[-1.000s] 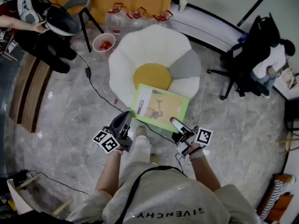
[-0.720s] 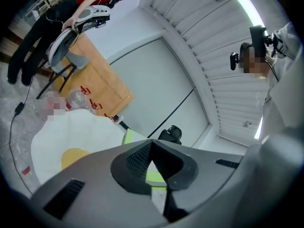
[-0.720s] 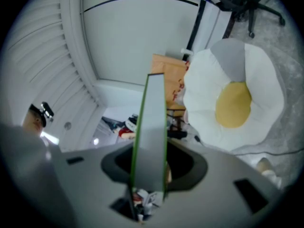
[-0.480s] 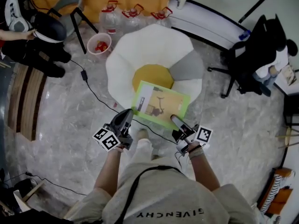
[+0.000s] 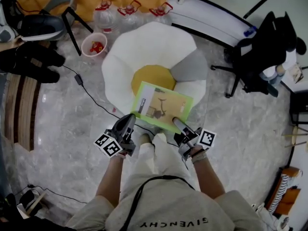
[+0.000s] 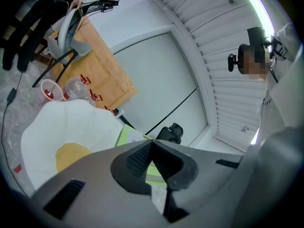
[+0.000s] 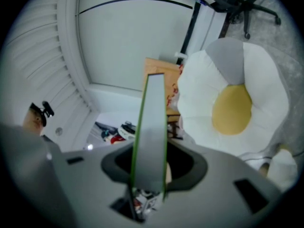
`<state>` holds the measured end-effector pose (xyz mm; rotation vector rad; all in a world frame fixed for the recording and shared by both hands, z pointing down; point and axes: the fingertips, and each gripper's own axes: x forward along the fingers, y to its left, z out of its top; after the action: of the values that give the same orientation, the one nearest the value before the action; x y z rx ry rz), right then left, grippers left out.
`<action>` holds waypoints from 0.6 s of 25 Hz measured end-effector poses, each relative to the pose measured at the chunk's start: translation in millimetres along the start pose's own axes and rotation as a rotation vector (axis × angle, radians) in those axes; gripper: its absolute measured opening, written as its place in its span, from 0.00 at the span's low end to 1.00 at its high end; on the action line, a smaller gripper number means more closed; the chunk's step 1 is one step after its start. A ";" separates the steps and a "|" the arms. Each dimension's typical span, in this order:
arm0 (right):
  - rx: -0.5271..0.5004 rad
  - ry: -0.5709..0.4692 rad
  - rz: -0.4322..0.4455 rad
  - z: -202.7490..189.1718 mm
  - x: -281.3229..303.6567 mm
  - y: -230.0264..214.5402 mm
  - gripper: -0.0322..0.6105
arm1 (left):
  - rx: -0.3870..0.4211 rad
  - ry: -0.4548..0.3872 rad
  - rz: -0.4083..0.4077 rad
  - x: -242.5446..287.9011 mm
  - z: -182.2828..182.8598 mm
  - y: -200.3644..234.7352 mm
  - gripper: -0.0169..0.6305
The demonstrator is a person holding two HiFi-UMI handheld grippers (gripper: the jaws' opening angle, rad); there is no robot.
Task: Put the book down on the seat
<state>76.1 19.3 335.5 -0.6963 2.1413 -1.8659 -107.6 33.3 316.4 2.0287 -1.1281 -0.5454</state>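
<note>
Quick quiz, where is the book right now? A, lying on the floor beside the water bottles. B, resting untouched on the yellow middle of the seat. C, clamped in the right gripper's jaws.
C: the right gripper has its jaws closed on the book, seen edge-on there, and the head view shows it held at the front of the seat.

Soft, even light filled the room, with pale glare on the floor (image 5: 57, 105). A light strip (image 6: 260, 6) flared above the left gripper (image 6: 151, 144). Both gripper views bowed into dark corners; the book (image 7: 152, 108) blurred inside the right gripper (image 7: 151, 170).
</note>
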 end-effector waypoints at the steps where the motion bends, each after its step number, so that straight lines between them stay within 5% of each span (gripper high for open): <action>1: 0.001 0.004 -0.003 -1.3 -1.1 -0.5 0.29 | -0.003 0.000 0.001 -0.5 -2.2 -1.2 0.06; 15: 0.017 0.048 -0.029 70.5 84.1 -96.6 0.29 | -0.050 -0.051 0.085 72.1 -4.1 120.6 0.06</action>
<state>55.7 -90.8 429.5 -0.6894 2.1530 -1.9322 -132.0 -67.6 411.2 1.9251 -1.2134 -0.5797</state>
